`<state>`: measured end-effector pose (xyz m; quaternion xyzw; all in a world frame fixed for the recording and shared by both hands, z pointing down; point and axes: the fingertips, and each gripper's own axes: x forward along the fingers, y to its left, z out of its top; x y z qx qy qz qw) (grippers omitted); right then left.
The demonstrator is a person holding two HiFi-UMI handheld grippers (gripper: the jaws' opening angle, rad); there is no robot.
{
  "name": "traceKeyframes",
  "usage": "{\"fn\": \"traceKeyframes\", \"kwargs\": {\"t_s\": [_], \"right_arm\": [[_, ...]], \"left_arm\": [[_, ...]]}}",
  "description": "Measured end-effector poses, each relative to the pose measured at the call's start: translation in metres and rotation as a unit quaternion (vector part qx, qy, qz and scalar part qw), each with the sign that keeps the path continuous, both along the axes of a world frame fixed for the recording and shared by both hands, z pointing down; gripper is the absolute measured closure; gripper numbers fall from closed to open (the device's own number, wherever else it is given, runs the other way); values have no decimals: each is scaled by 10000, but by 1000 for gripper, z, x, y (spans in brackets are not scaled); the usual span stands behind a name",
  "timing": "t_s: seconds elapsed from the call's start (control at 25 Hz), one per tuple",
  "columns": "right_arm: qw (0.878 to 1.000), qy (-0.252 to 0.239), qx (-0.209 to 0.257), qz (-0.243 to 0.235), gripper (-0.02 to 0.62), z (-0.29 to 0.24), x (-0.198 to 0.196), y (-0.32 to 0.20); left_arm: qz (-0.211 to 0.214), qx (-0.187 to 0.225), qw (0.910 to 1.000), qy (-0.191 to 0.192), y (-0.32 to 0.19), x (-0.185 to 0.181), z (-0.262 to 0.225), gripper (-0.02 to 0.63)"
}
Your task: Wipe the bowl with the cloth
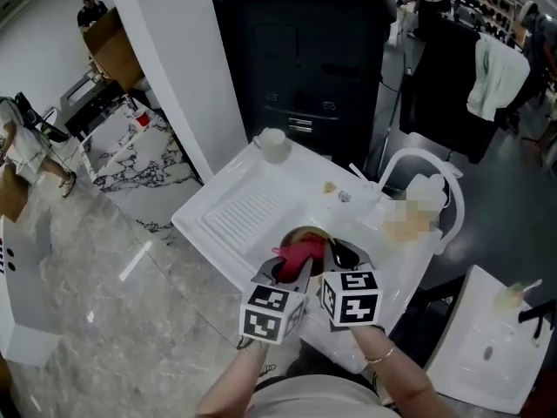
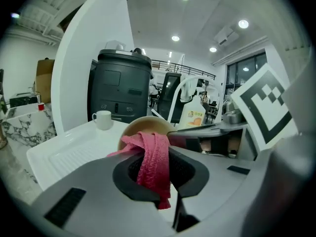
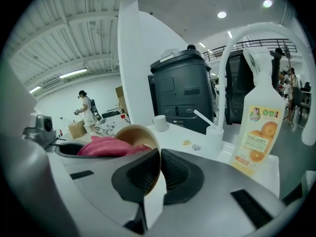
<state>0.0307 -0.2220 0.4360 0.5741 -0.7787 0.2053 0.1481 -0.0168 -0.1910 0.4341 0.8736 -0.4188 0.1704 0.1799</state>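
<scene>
Right gripper view: my right tool (image 3: pixel 159 166) pinches the bowl (image 3: pixel 132 134) by its rim; my left tool (image 2: pixel 163 163) grips the cloth (image 2: pixel 148 144), which I should sweep firmly round inside.

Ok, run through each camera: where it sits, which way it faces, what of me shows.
Head view: on the head, facing steeply down at the white sink unit; forearms, left gripper and right gripper show.
Left gripper view: on the left gripper, looking along its jaws, shut on the red cloth, toward the bowl and a white cup.
Right gripper view: on the right gripper, looking along its jaws, shut on the bowl's rim, toward a spray bottle.
Shared: both gripper views show bowl, cloth and cup.
</scene>
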Motion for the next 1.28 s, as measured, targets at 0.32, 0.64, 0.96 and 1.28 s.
{"fn": "traceKeyframes", "kwargs": {"t_s": [0.32, 0.64, 0.96, 1.28], "right_arm": [[9999, -124, -57, 36, 561, 1, 8, 5], [9988, -301, -286, 260, 572, 17, 17, -2], [9983, -524, -232, 86, 577, 13, 4, -6], [9982, -555, -226, 77, 574, 8, 6, -2]], "left_arm": [[-94, -9, 9978, -653, -11, 5, 13, 557], [-561, 109, 9968, -563, -14, -25, 4, 556], [-361, -126, 9990, 227, -3, -15, -6, 557], [758, -1026, 9870, 975, 21, 25, 14, 557]]}}
